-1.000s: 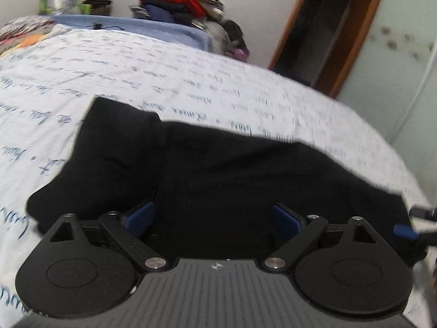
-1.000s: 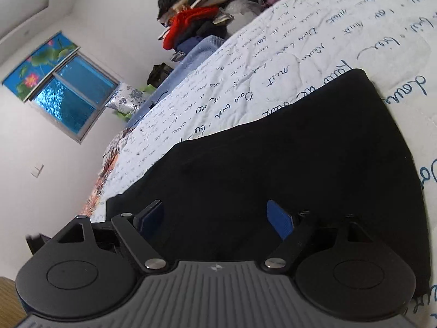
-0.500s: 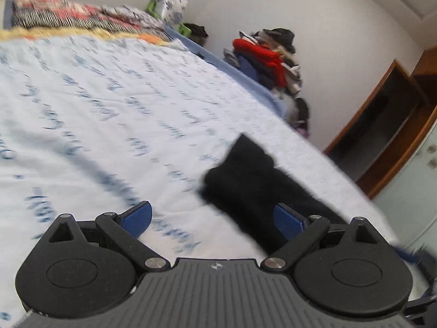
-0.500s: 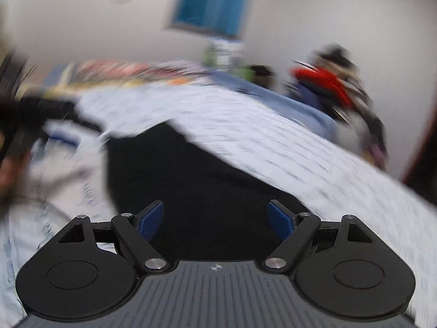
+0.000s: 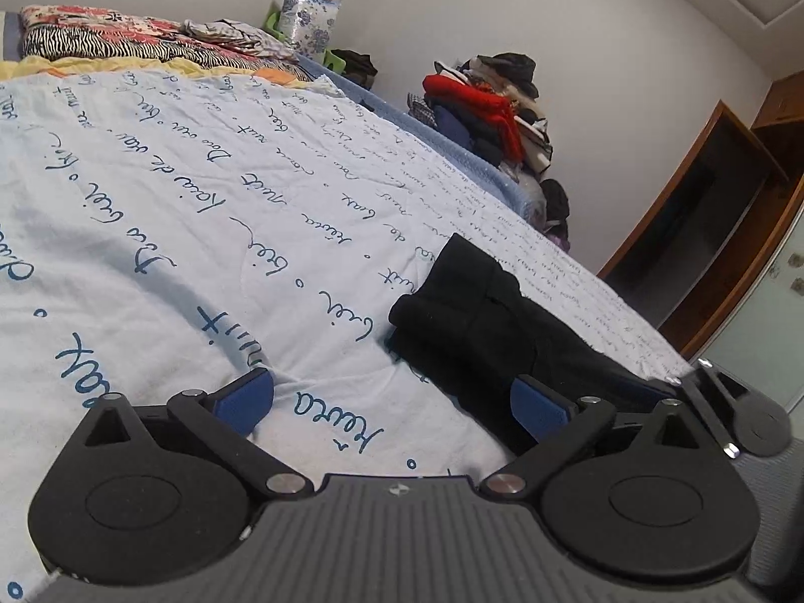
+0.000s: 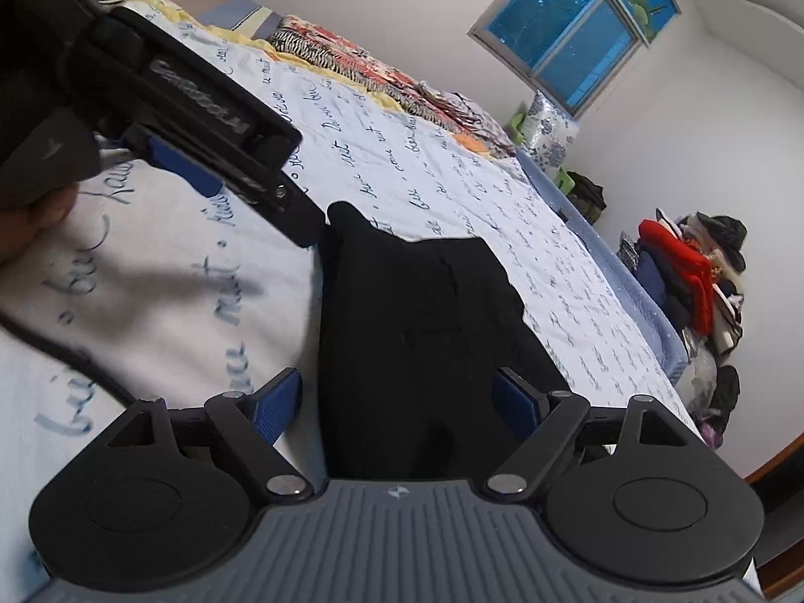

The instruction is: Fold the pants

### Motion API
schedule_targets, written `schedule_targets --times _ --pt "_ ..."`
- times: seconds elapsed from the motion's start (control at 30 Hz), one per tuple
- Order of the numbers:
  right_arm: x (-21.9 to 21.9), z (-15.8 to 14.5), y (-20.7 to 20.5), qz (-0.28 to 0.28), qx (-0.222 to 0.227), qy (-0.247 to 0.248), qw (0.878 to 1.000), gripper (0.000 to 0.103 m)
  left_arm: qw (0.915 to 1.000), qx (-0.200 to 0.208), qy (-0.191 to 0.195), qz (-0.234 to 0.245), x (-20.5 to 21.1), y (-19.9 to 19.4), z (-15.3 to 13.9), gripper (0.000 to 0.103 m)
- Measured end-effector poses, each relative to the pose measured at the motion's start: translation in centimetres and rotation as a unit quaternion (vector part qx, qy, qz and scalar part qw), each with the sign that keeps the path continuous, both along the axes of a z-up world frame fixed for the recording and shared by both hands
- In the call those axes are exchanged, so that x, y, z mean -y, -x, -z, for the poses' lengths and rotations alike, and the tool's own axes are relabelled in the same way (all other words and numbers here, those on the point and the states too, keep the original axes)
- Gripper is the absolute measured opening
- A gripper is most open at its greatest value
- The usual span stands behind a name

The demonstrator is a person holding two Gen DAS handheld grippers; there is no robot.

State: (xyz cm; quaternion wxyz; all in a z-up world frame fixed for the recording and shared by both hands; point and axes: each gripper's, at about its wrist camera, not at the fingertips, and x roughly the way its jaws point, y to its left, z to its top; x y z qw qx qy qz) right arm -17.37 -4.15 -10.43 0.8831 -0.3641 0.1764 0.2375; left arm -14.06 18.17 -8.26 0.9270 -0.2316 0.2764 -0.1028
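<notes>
black pants [image 6: 417, 321] lie folded into a compact stack on the bedsheet [image 5: 166, 211], a pale sheet printed with blue script. left gripper [image 5: 392, 399]: jaws spread wide and just been opening, nothing between the blue pads, only bare sheet; the pants lie to its right, the right pad overlapping their near edge in the left wrist view, contact not determinable. right gripper [image 6: 399, 402]: jaws released, held apart over the near end of the pants, with cloth between the pads but not pinched. in the right wrist view the left gripper [image 6: 201, 151] sits upper left, beside the pants. a clothes pile [image 5: 492, 110] stands beyond the far side of the bed; a window [image 6: 573, 35] is set in the wall.
</notes>
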Motion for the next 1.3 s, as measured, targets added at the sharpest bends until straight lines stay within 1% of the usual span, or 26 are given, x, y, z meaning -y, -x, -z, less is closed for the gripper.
schedule_targets --times 0.07,0.13,0.27,0.37,0.5,0.6,0.7,0.83,0.93,1.1,1.2,1.3 --pt "-0.4 -0.1 -0.8 0.002 0.003 0.004 1.000 0.084 1.0000 0.001 0.005 0.001 -0.2 0.1 0.0 0.102" --pt "-0.7 0.0 -1.3 0.020 0.023 0.022 0.999 0.084 0.9999 0.002 0.010 0.002 -0.3 0.0 0.1 0.102" --pt "-0.5 0.4 -1.3 0.026 0.019 0.021 0.999 0.084 0.9998 0.004 0.020 0.003 -0.5 0.0 0.1 0.102" --pt "-1.4 1.0 -1.0 0.025 0.038 0.036 0.998 0.084 0.9998 0.004 0.020 0.003 -0.4 0.1 0.1 0.102" --pt "-2.5 0.7 -0.6 0.010 0.053 0.041 0.998 0.084 0.9997 0.004 0.022 0.003 -0.4 0.1 0.1 0.103" --pt "-3.1 1.2 -0.2 0.005 0.083 0.074 0.994 0.084 0.9997 0.005 0.024 0.003 -0.5 0.1 0.2 0.102" --pt "-2.4 1.1 -0.4 0.015 0.069 0.071 0.995 0.084 0.9996 0.006 0.027 0.004 -0.6 0.2 0.2 0.102" --pt "-2.1 1.1 -1.4 0.031 0.045 0.047 0.997 0.084 0.9996 0.006 0.027 0.004 -0.7 0.3 0.3 0.103" --pt "-2.2 1.1 -2.5 0.050 0.037 0.020 0.998 0.089 0.9996 0.006 0.028 0.004 -0.7 0.3 0.3 0.102" --pt "-1.4 0.3 -4.1 0.082 -0.018 -0.033 0.996 0.091 0.9995 0.006 0.030 0.004 -0.7 0.3 0.2 0.102" --pt "-1.2 0.2 -4.4 0.089 -0.031 -0.043 0.995 0.091 0.9995 0.006 0.030 0.005 -0.7 0.3 0.3 0.102" --pt "-1.4 0.2 -4.3 0.090 -0.029 -0.041 0.995 0.091 0.9995 0.006 0.030 0.004 -0.7 0.3 0.3 0.102"
